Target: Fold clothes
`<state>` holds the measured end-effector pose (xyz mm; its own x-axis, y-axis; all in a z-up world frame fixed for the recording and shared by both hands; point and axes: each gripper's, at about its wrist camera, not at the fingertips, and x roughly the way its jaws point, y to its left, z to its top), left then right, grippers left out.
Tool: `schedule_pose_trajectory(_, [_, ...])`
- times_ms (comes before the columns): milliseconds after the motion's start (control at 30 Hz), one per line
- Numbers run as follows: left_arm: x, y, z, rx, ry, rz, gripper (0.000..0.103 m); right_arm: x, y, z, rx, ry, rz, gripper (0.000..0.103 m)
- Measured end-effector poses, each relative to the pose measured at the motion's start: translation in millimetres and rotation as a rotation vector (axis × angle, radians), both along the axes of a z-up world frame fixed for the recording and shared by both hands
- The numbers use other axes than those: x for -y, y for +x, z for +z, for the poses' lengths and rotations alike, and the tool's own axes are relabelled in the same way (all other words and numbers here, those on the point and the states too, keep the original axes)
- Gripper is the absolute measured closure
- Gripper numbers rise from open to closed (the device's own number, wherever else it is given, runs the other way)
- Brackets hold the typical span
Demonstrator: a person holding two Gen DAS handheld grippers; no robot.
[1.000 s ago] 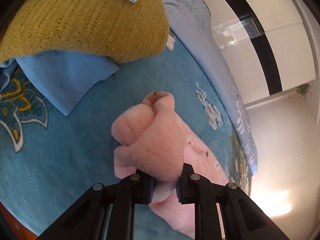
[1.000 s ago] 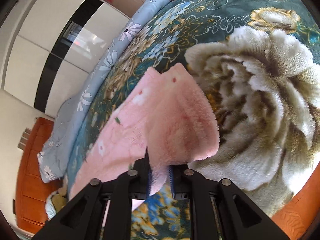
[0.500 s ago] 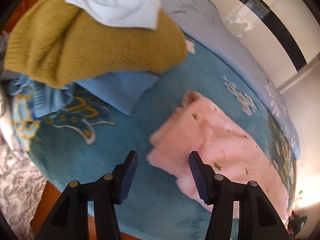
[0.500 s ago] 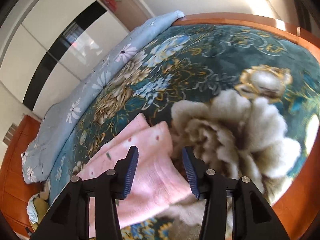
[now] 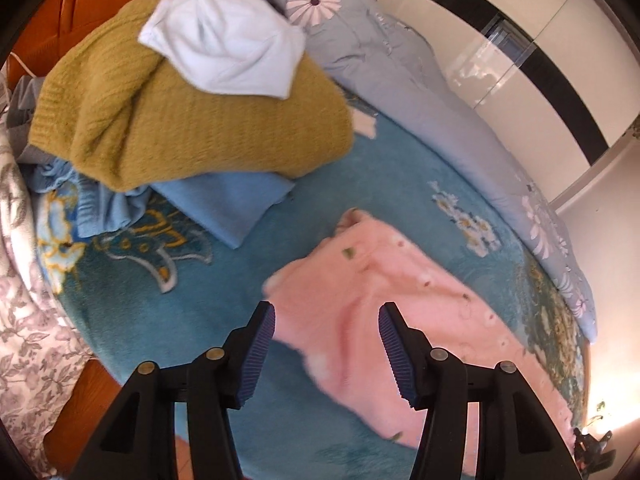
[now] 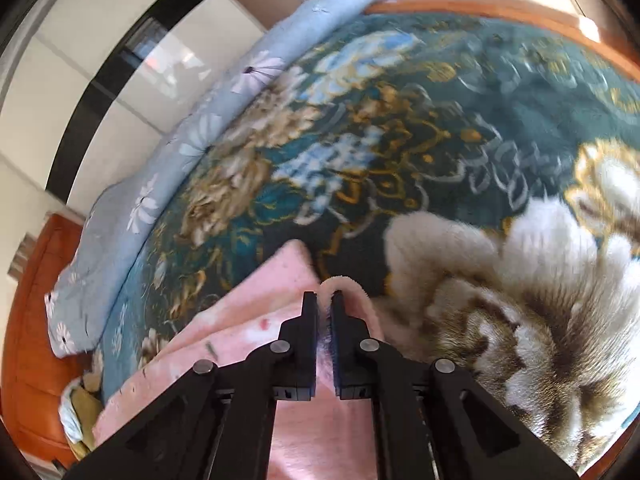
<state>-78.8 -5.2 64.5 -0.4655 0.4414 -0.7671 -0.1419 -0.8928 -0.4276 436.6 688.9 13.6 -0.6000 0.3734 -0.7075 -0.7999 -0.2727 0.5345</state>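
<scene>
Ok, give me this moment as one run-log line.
left gripper: open over pink garment | right gripper: shut on pink garment edge | stage: regrasp for next fold

Open teal blanket (image 5: 224, 288) left of and ahead of the left gripper (image 5: 326, 344), between the pink garment (image 5: 360, 292) and the pile; blocked further ahead by a mustard sweater (image 5: 192, 128) topped with a white cloth (image 5: 228, 52), a blue fold (image 5: 228, 204) jutting out beneath; hemmed on the far side by a floral quilt (image 5: 420, 92); ahead of the right gripper (image 6: 325, 304), flat patterned blanket (image 6: 400, 152) up to the wooden rim (image 6: 500, 8).
</scene>
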Motion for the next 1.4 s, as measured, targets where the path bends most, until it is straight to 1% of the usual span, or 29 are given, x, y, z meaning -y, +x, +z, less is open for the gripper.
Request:
schedule_pose_trajectory(167, [-29,2,9,-0.011,0.045,-0.071,0.045,4,-13,60,-0.047,0.173,0.074,0.098])
schedule_pose_trajectory(267, [-48,5,8,-0.018,0.060,-0.110,0.045,4,-22,92,-0.064,0.267,0.112,0.098])
schedule_pose_trajectory(333, [-60,7,3,-0.003,0.071,-0.134,0.045,-12,-32,78,0.020,0.234,0.086,0.098])
schedule_pose_trajectory(500, [-77,6,-8,0.044,0.081,-0.153,0.045,-39,-40,18,0.093,0.087,0.028,0.097])
schedule_pose_trajectory(567, [-80,6,-11,0.051,0.084,-0.155,0.045,-48,-42,-4,0.119,0.034,0.007,0.096])
schedule_pose_trajectory(600, [-81,7,-12,0.053,0.085,-0.156,0.045,-48,-39,-3,0.116,0.034,0.006,0.095])
schedule_pose_trajectory(633, [-83,7,-14,0.055,0.087,-0.156,0.045,-47,-36,-1,0.111,0.037,0.003,0.093])
schedule_pose_trajectory(667, [-84,7,-15,0.057,0.092,-0.157,0.045,-44,-29,4,0.099,0.051,-0.005,0.085])
schedule_pose_trajectory(700, [-85,8,-16,0.058,0.101,-0.160,0.045,-40,-21,9,0.083,0.066,-0.016,0.073])
schedule_pose_trajectory(767, [-87,10,-17,0.059,0.120,-0.168,0.045,-22,2,18,0.027,0.099,-0.053,0.064])
schedule_pose_trajectory(800, [-87,11,-18,0.059,0.131,-0.163,0.045,-9,15,16,-0.005,0.094,-0.073,0.063])
schedule_pose_trajectory(867, [-86,11,-19,0.058,0.154,-0.140,0.045,13,35,9,-0.071,0.060,-0.105,0.063])
schedule_pose_trajectory(967, [-84,12,-21,0.056,0.189,-0.105,0.045,45,68,-24,-0.200,-0.068,-0.151,0.061])
schedule_pose_trajectory(1067, [-86,14,-24,0.077,0.267,-0.102,0.045,62,84,-50,-0.302,-0.168,-0.197,0.057])
schedule_pose_trajectory(1100, [-89,16,-25,0.086,0.279,-0.111,0.045,65,84,-56,-0.324,-0.188,-0.206,0.057])
schedule_pose_trajectory(1267, [-100,28,-32,0.124,0.290,-0.152,0.045,72,60,-63,-0.401,-0.221,-0.173,0.056])
schedule_pose_trajectory(1333, [-100,31,-36,0.144,0.300,-0.152,0.045,71,50,-62,-0.368,-0.202,-0.189,0.056])
schedule_pose_trajectory(1367, [-99,32,-38,0.154,0.306,-0.151,0.045,70,48,-62,-0.356,-0.186,-0.204,0.058])
schedule_pose_trajectory(1400, [-98,33,-39,0.160,0.311,-0.150,0.045,69,48,-62,-0.362,-0.179,-0.223,0.066])
